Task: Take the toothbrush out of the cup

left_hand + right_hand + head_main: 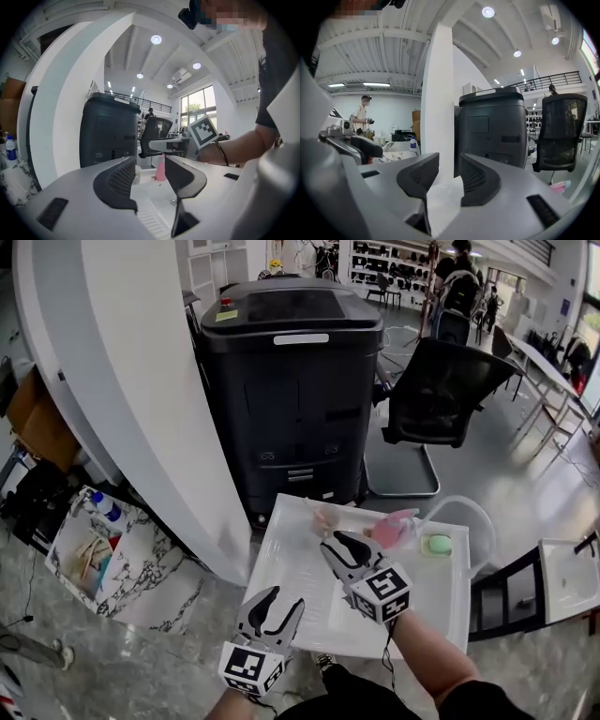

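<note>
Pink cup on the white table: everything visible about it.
The pink cup looks like translucent plastic, blurred in the head view. It sits far back on the white table, beside a green round item. In the left gripper view the cup appears to stand, tapering toward the top. Neither gripper touches it; the right gripper is nearest. Its contents cannot be made out.

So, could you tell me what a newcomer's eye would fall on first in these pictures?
Most likely the big black cabinet, which looms behind the white table in the middle of the head view. Next come the two grippers over the table, the left gripper and the right gripper, both with jaws apart and empty. The pink cup sits just beyond the right one.
</note>
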Demonstrator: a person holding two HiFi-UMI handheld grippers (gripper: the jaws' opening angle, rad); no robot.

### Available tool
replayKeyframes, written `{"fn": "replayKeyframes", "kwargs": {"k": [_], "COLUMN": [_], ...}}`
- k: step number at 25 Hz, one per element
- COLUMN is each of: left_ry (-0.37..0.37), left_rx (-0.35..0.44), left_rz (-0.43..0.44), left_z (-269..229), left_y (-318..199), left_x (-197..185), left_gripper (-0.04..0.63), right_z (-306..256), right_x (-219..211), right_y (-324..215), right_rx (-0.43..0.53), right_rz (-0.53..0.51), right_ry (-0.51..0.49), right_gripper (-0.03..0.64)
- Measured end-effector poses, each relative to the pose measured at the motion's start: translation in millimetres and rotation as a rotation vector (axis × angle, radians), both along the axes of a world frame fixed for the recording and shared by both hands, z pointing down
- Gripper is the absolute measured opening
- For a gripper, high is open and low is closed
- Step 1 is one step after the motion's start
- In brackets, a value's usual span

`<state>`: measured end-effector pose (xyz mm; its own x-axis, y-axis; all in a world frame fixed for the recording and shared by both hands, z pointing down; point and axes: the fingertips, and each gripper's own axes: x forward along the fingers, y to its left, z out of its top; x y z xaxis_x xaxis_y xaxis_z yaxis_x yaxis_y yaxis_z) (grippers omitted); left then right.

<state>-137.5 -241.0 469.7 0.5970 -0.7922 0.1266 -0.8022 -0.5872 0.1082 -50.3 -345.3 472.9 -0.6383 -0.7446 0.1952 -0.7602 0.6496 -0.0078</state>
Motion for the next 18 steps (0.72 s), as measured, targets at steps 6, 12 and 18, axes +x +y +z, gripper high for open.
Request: {"fn": "replayKeyframes", "kwargs": {"k": [6,12,18], "left_ry": [-0.017,-0.037,-0.034], "left_rx": [-0.003,-0.015,-0.042], "left_rz": [0.015,0.033,0.045], "left_z": [10.6,23.0,35.6], "left_y": [-30.5,-61.2,-94.7], "left_x": [7.5,13.4,20.3], "left_gripper": [0.202,0.202,0.203], "right_z": [22.9,50.0,82.6], "right_x": [-3.6,-7.2,-9.3], "right_y": [-37.0,-70.3,-102.9], "right_rx": [-0.020,-0.041,-0.085], "right_rz": [-0.012,-0.022,-0.022], "right_ry": [0.045,0.101,0.152], "right_gripper": [0.137,0.137,0.137]}}
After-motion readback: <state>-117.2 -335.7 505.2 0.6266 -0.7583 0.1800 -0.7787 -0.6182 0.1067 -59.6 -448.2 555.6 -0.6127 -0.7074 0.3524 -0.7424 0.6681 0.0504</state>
